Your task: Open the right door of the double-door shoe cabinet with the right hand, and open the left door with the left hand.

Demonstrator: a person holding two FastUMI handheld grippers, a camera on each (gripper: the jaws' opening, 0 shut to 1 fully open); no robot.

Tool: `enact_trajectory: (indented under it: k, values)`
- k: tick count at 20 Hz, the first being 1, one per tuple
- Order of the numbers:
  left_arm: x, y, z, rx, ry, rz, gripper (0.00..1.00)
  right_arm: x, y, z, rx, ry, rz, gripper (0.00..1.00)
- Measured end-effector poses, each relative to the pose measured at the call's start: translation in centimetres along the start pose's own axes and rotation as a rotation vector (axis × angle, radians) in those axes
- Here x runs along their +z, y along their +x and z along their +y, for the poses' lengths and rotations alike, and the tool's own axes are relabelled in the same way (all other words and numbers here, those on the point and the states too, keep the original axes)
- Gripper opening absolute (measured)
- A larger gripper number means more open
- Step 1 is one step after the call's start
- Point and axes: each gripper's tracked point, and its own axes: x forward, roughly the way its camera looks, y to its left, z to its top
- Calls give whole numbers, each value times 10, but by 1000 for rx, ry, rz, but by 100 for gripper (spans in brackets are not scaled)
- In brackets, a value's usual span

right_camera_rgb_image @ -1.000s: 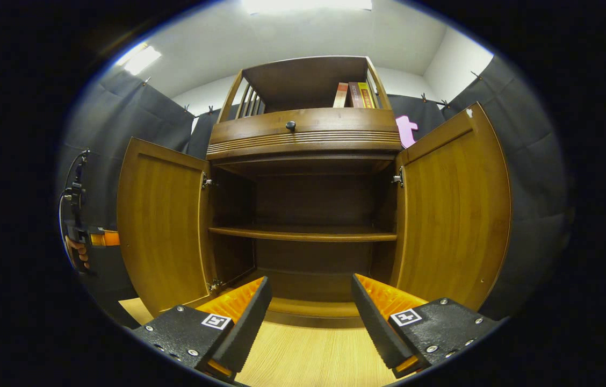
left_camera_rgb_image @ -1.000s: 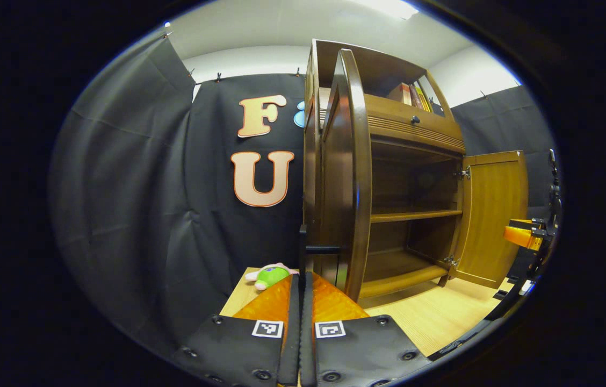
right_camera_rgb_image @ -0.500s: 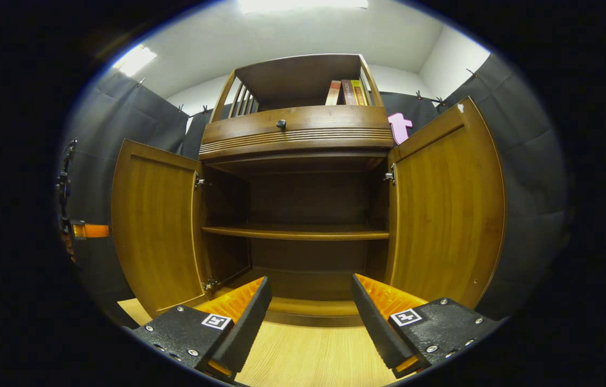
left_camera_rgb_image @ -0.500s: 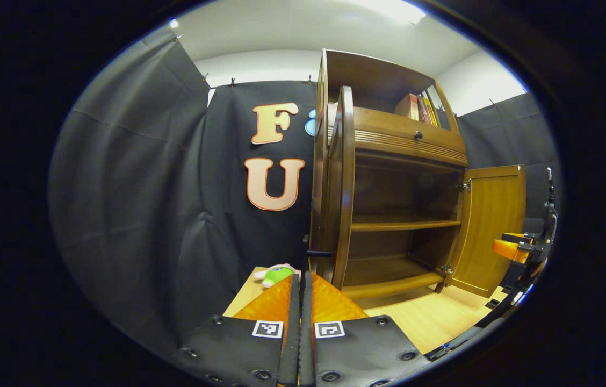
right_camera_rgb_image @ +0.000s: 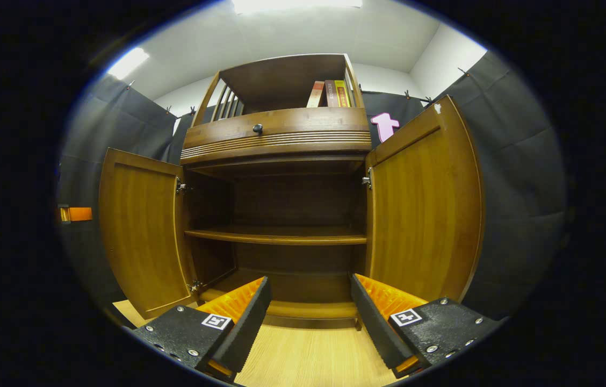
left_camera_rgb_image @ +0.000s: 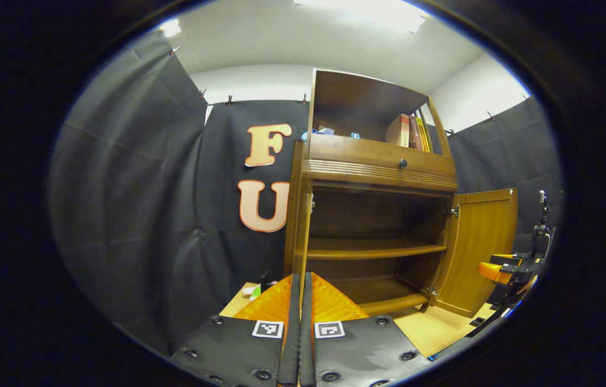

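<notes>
Both doors of the shoe cabinet (right_camera_rgb_image: 281, 161) stand wide open, so the task looks all but done and the next move seems to call only for drawing both tools clear without knocking a door. The right gripper (right_camera_rgb_image: 308, 317) has its fingers apart around nothing, facing the bare shelves with the left door (right_camera_rgb_image: 139, 231) and right door (right_camera_rgb_image: 421, 204) flanking it. The left gripper (left_camera_rgb_image: 301, 322) has its fingers pressed together, apparently on nothing, just short of the left door's edge.

Toy (left_camera_rgb_image: 252, 291) mostly hidden behind left door (left_camera_rgb_image: 301, 236)
</notes>
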Motion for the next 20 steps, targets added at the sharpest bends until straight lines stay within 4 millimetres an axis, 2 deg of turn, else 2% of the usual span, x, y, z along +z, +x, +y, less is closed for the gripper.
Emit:
enact_trajectory:
  k: [1, 2, 3, 4, 6, 7, 8, 10, 12, 16, 17, 18, 20]
  values:
    - [7, 4, -11, -8, -2, -7, 1, 5, -1, -6, -8, -5, -5, 92]
    - [10, 7, -19, -14, -8, -12, 7, 11, -1, -11, -18, -13, -12, 92]
    - [14, 8, -26, -19, -15, -20, 8, 16, -2, -18, -32, -23, -20, 92]
    - [19, 12, -32, -19, -23, -37, 12, 20, -2, -26, -50, -35, -26, 100]
    - [25, 17, -49, -37, -42, -47, 14, 28, -3, -39, -76, -50, -40, 100]
    - [26, 17, -56, -49, -47, -45, 16, 32, -5, -44, -85, -51, -45, 91]
    - [29, 20, -63, -55, -51, -52, 29, 35, -6, -48, -92, -55, -48, 82]
    - [38, 29, -73, -58, -37, -72, 39, 41, -9, -57, -111, -79, -62, 100]
    - [37, 37, -83, -70, -23, -65, 55, 45, -10, -65, -128, -93, -65, 100]
    - [31, 56, -105, -107, -39, -36, 62, 49, -11, -71, -129, -72, -66, 100]
    - [29, 61, -108, -110, -34, -32, 62, 50, -11, -73, -131, -64, -67, 82]
    - [28, 65, -114, -130, -25, -29, 69, 51, -10, -76, -137, -55, -67, 82]
    - [27, 69, -129, -172, -25, -42, 83, 49, -8, -80, -148, -47, -70, 89]
